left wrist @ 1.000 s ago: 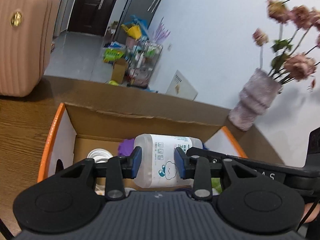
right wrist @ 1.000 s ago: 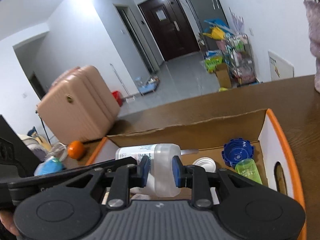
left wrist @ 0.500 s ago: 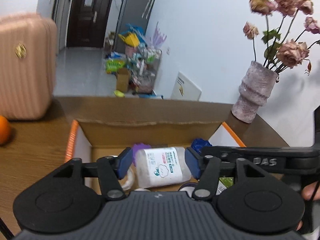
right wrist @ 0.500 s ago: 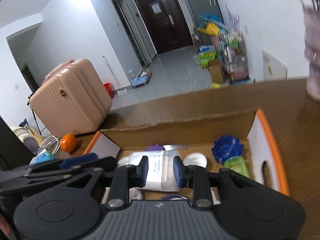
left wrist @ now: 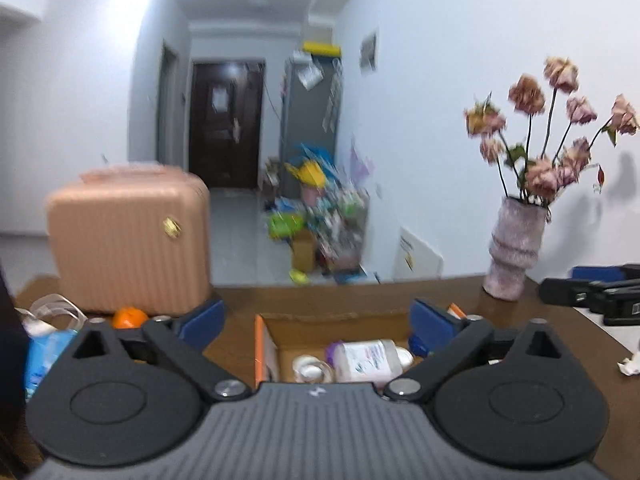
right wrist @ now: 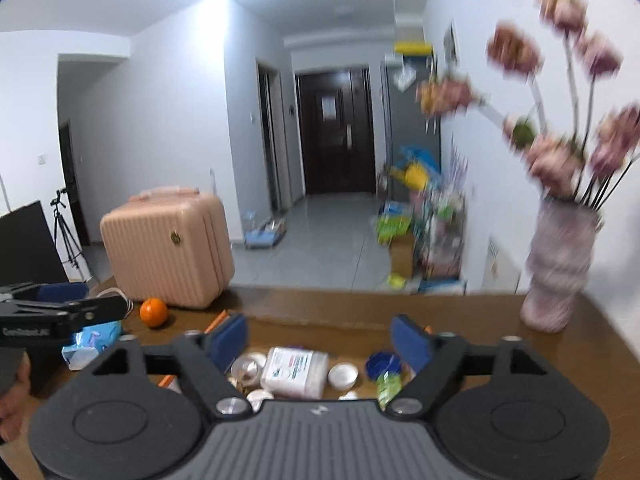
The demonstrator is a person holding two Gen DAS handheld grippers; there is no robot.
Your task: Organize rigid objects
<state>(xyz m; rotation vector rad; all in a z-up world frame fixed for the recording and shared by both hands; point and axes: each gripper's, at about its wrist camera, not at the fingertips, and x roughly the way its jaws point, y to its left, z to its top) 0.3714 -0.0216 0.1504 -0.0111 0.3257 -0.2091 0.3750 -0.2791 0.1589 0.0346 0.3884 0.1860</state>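
Both grippers had drawn up and back from the cardboard box (left wrist: 269, 350) since a second earlier, when each had its blue pads closed on the clear plastic bottle (left wrist: 366, 358) lying inside. The left gripper (left wrist: 318, 322) now had its jaws spread wide, having just been opening, with nothing pressed between the pads; the bottle lay on its side in the box, below and beyond the fingertips, clear of both. The right gripper (right wrist: 320, 340) likewise stood wide after just opening, its pads apart from the bottle (right wrist: 294, 372), which rested among white caps (right wrist: 343, 375), a blue cap (right wrist: 383, 363) and a green container (right wrist: 387, 386) ahead of the jaws.

Where the box had filled the lower frame earlier, it now sat small and lower between the fingers, and much more of the room showed: a pink suitcase (left wrist: 128, 244) off to the left of the left gripper, an orange (left wrist: 129, 317) just beside its left finger, and a vase of dried flowers (left wrist: 516, 252) to the right on the wooden table (left wrist: 340, 300). From the left wrist view, the right gripper appeared as a dark shape at the far right edge; from the right wrist view, the left gripper reached in from the left edge, a hand (right wrist: 14, 392) gripping it. Both views were blurred, and the box's far contents could not be told apart clearly.
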